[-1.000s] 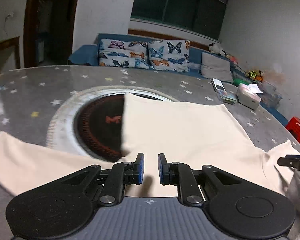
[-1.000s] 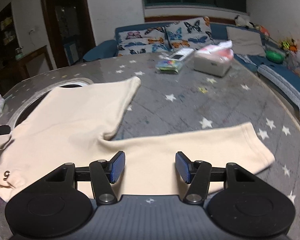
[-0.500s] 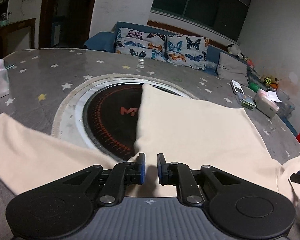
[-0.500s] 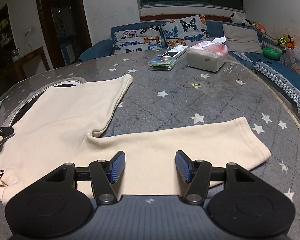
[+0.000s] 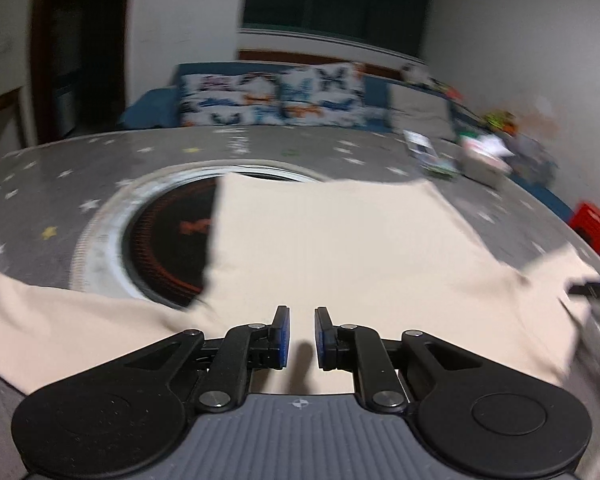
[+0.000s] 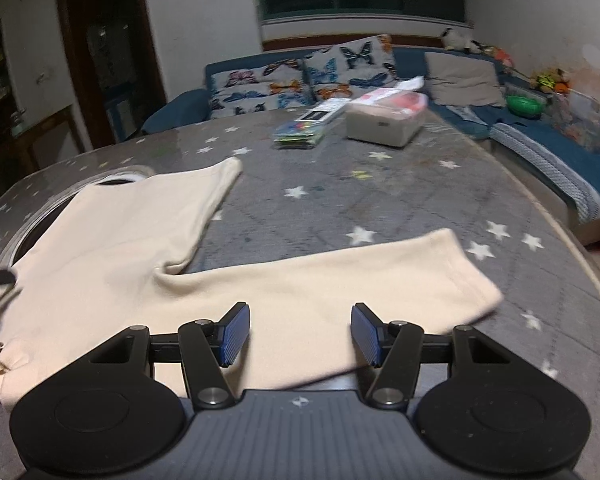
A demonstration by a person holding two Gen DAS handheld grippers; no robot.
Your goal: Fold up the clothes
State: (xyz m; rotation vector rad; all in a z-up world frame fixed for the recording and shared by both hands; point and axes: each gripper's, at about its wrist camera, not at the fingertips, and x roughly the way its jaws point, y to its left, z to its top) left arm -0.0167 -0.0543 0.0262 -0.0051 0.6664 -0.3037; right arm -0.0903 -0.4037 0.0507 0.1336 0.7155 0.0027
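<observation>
A cream long-sleeved top (image 5: 340, 248) lies flat on the grey star-patterned table, front side down, both sleeves spread out. My left gripper (image 5: 298, 338) hovers over its near edge by the left sleeve (image 5: 60, 328), jaws a narrow gap apart with nothing between them. My right gripper (image 6: 300, 334) is wide open and empty above the right sleeve (image 6: 340, 288), whose cuff (image 6: 472, 276) points right. The body of the top (image 6: 120, 240) lies to its left. The other gripper's tip shows at the right edge of the left wrist view (image 5: 592, 290).
A round black hotplate with a silver ring (image 5: 160, 248) is set in the table, partly under the top. A white tissue box (image 6: 384, 120) and a flat packet (image 6: 304, 130) sit at the far side. A blue sofa with butterfly cushions (image 6: 300, 76) stands behind.
The left wrist view has swung right and is motion-blurred; the left jaws have opened slightly wider. The right gripper has drifted a little over the sleeve, still wide open.
</observation>
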